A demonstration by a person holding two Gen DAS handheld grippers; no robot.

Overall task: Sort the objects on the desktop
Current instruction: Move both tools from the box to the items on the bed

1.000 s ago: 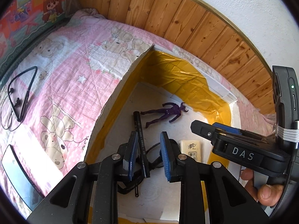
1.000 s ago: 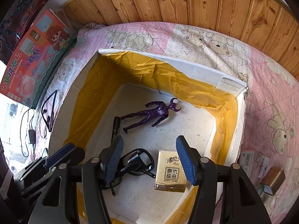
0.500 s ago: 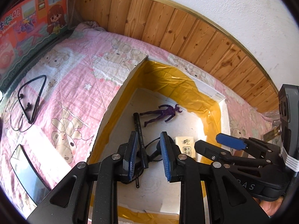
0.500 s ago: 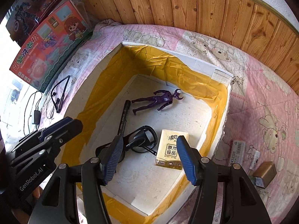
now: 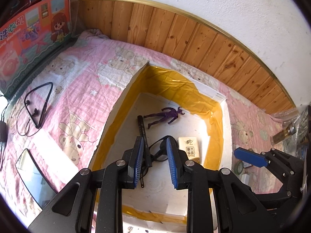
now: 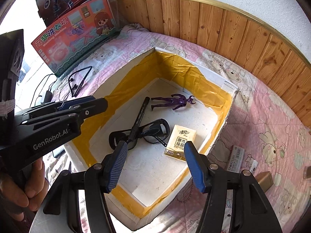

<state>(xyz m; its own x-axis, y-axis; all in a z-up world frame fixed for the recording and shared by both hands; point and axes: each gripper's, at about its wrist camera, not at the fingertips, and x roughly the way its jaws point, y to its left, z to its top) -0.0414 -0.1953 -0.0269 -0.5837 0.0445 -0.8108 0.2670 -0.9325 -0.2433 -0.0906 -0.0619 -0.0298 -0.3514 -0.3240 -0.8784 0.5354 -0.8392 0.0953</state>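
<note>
A white foam box point(image 6: 223, 124) lined with yellow tape sits on a pink bear-print quilt point(image 5: 73, 89), with wooden panelling point(image 6: 243, 33) along the far wall. Inside it lie a purple figure point(image 6: 173, 102) at the far end, a black pen point(image 6: 139, 119) slanting across black glasses point(image 6: 153, 132), and a tissue pack point(image 6: 179, 142) just right of the glasses. On the quilt to the left are a neckband earphone point(image 5: 38, 104), a dark tablet point(image 5: 33, 176) and a toy washing-machine carton point(image 6: 75, 33) leaning at the far left; to the right of the box lie a staples box point(image 6: 236, 158) and a small gold box point(image 6: 265, 180), with a brown bottle point(image 5: 283, 135) partly cut off by the frame edge. The pen's near end is hidden behind the left tongs point(image 5: 153, 165), which hang above the box's near part, moderately open and holding nothing. The right tongs point(image 6: 155, 165) hover over the near right rim, spread wide and empty. A hand point(image 6: 21, 186) grips the left tool's handle.
</note>
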